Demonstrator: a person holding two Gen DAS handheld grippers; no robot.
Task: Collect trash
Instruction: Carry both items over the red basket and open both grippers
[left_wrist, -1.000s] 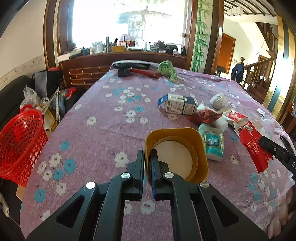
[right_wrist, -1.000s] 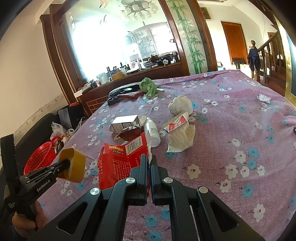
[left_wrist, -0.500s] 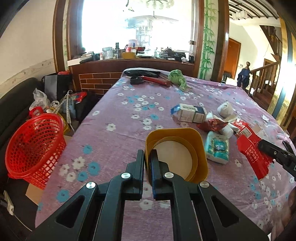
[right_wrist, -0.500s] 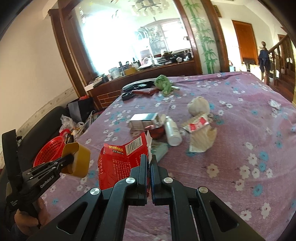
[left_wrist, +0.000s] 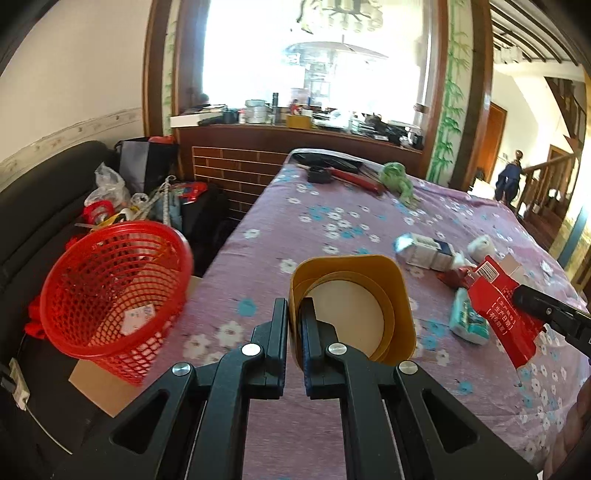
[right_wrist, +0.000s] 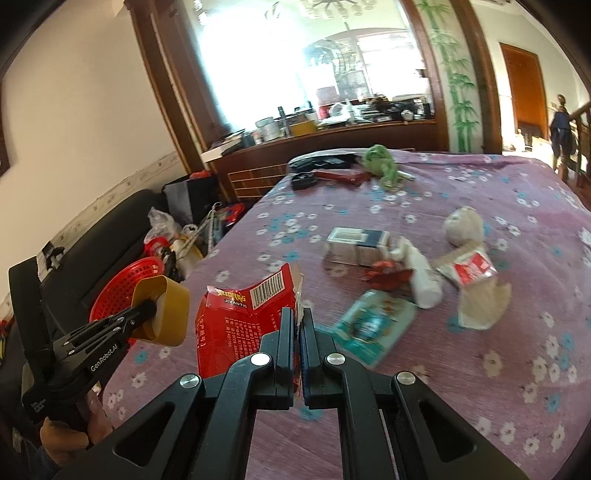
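Both hands loaded. My left gripper (left_wrist: 294, 325) is clamped on one wall of a yellow-brown paper cup (left_wrist: 352, 306), rim only, the cup lying sideways with its mouth toward the camera, held in the air above the near left part of the table (left_wrist: 332, 221). My right gripper (right_wrist: 298, 334) is pinched tight on the lower edge of a torn red carton (right_wrist: 245, 317), which stands up from the jaws with its barcode flap at the top. The red mesh basket (left_wrist: 114, 291), my assumed drop point, sits off the table's left edge, tilted with its mouth toward me and some paper scraps already inside; it seems to rest on a piece of cardboard, though I cannot see how firmly. Risks as I judge them: the cup is held by a thin wall, so a quick swing could crease it or twist it out of the jaws before it is over the basket. The tilted mouth gives a narrower target from above; a release too far out would drop the cup onto the floor or the sofa (left_wrist: 37, 192) behind. Knocking the light basket with a gripper might tip it over. The carton is floppy and wide, so it may catch the basket rim or hang on my jaws on release. With both grippers heading left together they could collide. Remaining on the table: blue-and-white box (right_wrist: 356, 245), white bottle (right_wrist: 423, 278), teal packet (right_wrist: 371, 326), crumpled paper (right_wrist: 480, 291).
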